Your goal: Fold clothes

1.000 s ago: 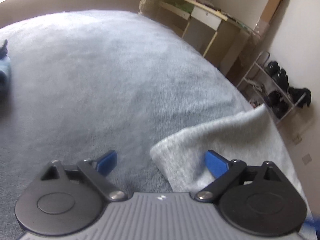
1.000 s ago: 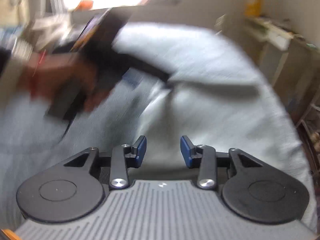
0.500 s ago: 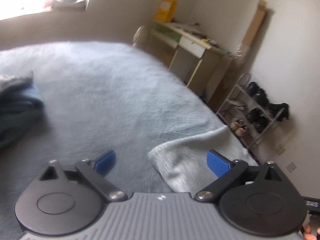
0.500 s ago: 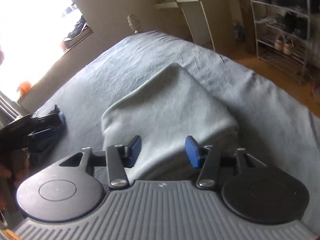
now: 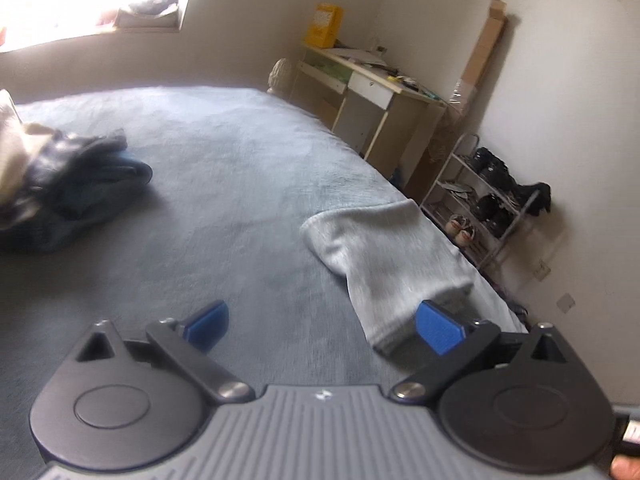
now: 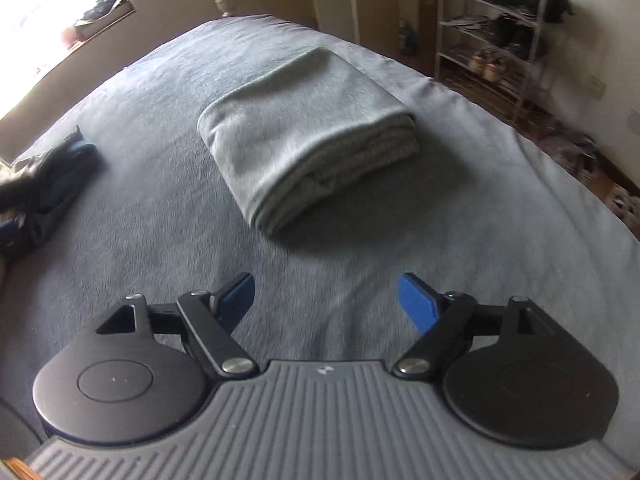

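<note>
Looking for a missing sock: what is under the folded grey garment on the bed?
The folded grey garment lies directly on the blue-grey bedspread, which shows on every side of it. Nothing sticks out at its edges. Whatever lies beneath or between its layers is covered and cannot be seen.

Dark clothes pile (image 6: 38,184) cut off at left edge, blurred

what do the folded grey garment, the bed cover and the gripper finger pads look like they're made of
Folded grey garment: a soft matte knit, probably fleece or sweatshirt cotton; its thick layered edges look plush. Bed cover: a blue-grey fuzzy fabric, perhaps microfleece, with a brushed nap and no sheen. Finger pads: smooth blue plastic or rubber, set on black links that look like hard plastic; which of the two cannot be told.
</note>
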Motion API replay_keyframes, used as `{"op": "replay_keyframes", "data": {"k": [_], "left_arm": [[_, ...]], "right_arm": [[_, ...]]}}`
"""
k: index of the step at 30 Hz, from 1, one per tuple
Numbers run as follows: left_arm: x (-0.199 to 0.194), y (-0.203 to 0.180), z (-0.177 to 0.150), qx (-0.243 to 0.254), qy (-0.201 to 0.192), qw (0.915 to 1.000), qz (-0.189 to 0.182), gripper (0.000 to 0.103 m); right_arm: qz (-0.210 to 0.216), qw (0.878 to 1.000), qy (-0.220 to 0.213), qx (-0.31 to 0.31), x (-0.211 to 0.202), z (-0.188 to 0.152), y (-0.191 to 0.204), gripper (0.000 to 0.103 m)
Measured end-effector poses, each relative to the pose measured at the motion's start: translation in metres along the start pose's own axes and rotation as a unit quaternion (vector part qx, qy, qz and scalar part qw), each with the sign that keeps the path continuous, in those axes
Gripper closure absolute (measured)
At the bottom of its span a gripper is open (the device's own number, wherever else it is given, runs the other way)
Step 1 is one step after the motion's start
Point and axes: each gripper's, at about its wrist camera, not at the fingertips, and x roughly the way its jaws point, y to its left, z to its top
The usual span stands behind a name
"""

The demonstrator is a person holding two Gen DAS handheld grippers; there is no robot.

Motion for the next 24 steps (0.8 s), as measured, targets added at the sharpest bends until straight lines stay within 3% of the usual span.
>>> {"op": "replay_keyframes", "data": {"k": [11,18,24], "left_arm": [[-0.090,-0.015,-0.039,0.034,-0.004,0.9990,0.028,0.002],[-0.133,-0.018,-0.051,0.014,-0.031,0.9982,0.049,0.000],[-0.148,-0.025,-0.057,0.018,-0.003,0.9968,0.078,0.000]], "right_arm": [[-0.064,0.996,-0.061,-0.021,-0.089,-0.043,0.037,0.010],[-0.095,0.990,-0.098,-0.035,-0.132,-0.057,0.050,0.001],[-0.128,0.986,-0.099,-0.026,-0.151,-0.068,0.052,0.001]]}}
